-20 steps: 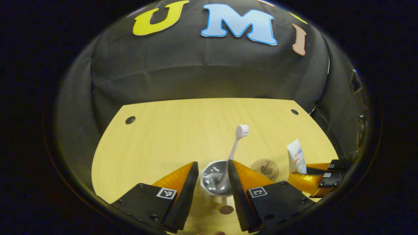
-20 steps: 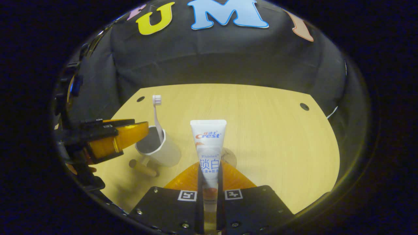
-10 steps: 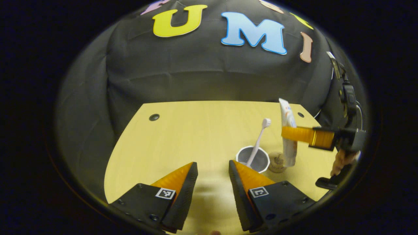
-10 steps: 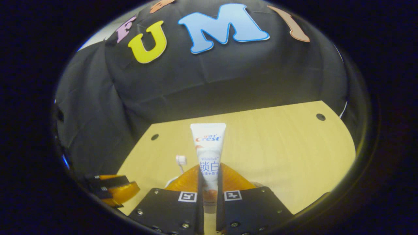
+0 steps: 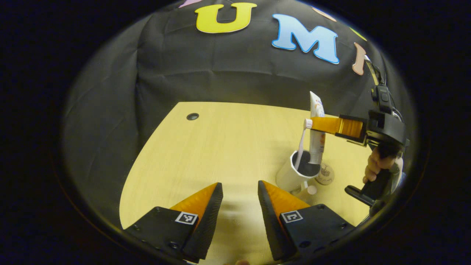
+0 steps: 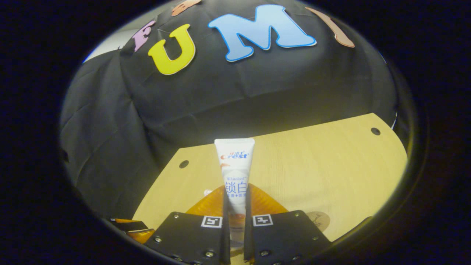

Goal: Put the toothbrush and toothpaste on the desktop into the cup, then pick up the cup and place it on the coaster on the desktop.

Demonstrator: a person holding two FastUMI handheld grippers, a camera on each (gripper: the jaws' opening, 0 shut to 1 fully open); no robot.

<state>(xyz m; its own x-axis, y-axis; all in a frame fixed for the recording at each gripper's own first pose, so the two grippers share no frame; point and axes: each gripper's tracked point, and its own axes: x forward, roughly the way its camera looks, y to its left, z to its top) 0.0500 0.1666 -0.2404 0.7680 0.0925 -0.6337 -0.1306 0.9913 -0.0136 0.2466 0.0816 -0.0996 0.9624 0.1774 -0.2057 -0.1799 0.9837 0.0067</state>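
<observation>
The desktop (image 5: 220, 147) is a pale wood-grain board with a rounded far edge, lit warmly from above. A dark round grommet hole (image 5: 192, 116) sits near its far corner at about 11 o'clock in the left gripper view. In the right gripper view the same board (image 6: 312, 158) carries two such holes, one at 9 o'clock (image 6: 183, 164) and one at 2 o'clock (image 6: 375, 131). Behind and around the board hangs creased black cloth (image 5: 220, 66), closing the booth on every side that can be seen.

The left gripper (image 5: 240, 191) hangs low over the near part of the board with its fingers wide apart and nothing between them.

At about 3 o'clock from it stands the white cup (image 5: 290, 175), upright on the wood, with the toothbrush (image 5: 302, 141) leaning inside, bristle head up. Just beside the cup, on its far right side, lies the round coaster (image 5: 325, 174); the cup is on the bare wood, not on the coaster. A small round thing lies at the cup's foot; what it is cannot be told.

The right gripper (image 5: 312, 123), held by a hand (image 5: 373, 165), reaches in from 3 o'clock and is clamped on the toothpaste (image 5: 316, 129), which hangs upright with its lower end at the cup's mouth. In the right gripper view the tube (image 6: 234, 173) rises straight between the closed fingers of the right gripper (image 6: 234, 206), with the coaster (image 6: 319, 220) at 4 o'clock.
</observation>
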